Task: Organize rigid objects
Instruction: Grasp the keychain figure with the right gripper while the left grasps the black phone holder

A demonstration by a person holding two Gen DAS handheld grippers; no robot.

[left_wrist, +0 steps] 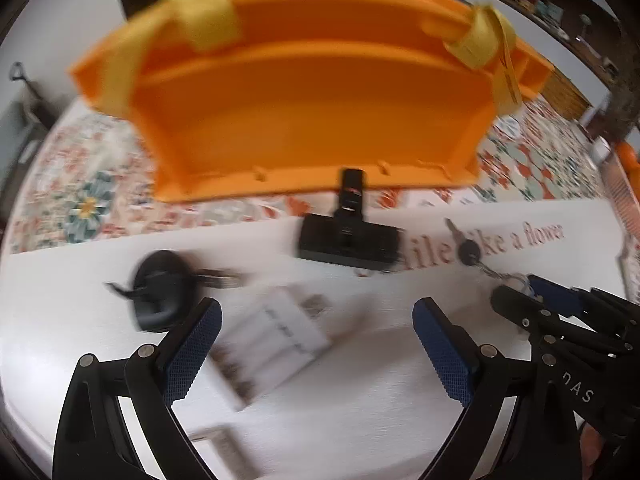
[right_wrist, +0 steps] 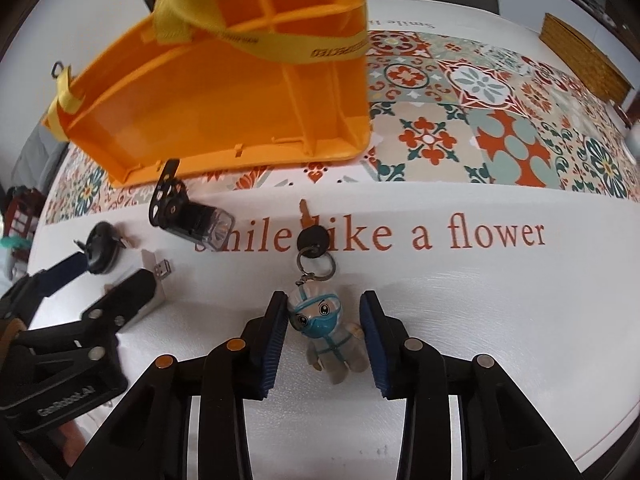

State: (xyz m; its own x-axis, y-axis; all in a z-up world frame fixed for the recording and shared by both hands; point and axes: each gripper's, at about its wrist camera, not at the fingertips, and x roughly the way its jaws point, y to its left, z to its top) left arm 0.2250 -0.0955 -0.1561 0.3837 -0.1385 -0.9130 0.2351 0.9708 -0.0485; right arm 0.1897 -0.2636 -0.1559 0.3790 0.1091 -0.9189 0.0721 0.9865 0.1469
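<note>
An orange plastic bin (left_wrist: 312, 120) with yellow straps lies tipped on its side at the far edge of the white cloth; it also shows in the right wrist view (right_wrist: 224, 96). My left gripper (left_wrist: 316, 344) is open over a white USB battery charger (left_wrist: 276, 336). My right gripper (right_wrist: 324, 340) is open with its fingers on either side of a small figurine keychain (right_wrist: 326, 330), whose ring and key (right_wrist: 312, 232) lie just ahead. A black round tape measure (left_wrist: 160, 288) and a black clip device (left_wrist: 348, 236) lie near the bin.
The table carries a patterned tile cloth (right_wrist: 480, 120) with the words "Smile like a flower". A woven box (right_wrist: 580, 52) stands at the far right. The left gripper's body (right_wrist: 60, 352) shows at the left of the right wrist view.
</note>
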